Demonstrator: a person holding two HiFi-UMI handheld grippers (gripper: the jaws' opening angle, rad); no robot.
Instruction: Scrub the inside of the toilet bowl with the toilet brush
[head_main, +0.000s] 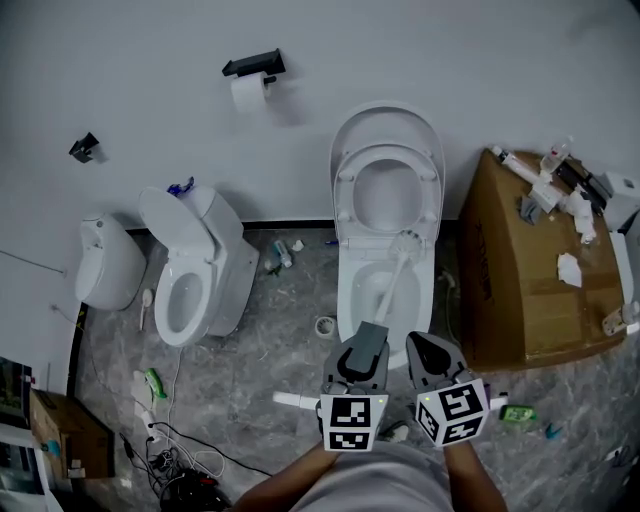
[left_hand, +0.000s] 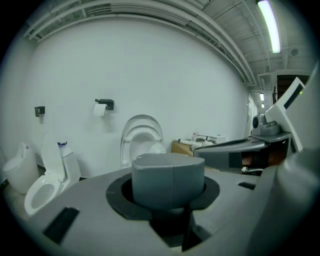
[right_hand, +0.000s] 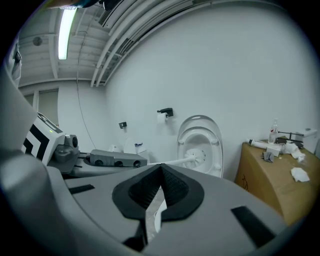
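The white toilet stands in the middle with lid and seat raised against the wall. A white toilet brush has its bristle head over the back of the bowl, just below the raised seat. Its thin handle slants down to my left gripper, which is shut on it. In the right gripper view the brush reaches from the left gripper toward the seat. My right gripper hangs beside the left one, shut with nothing in it; its dark pads meet.
A second toilet and a white floor fixture stand to the left. At the right, a cardboard box carries bottles and tissues. Cables and small items lie on the grey floor. A paper holder hangs on the wall.
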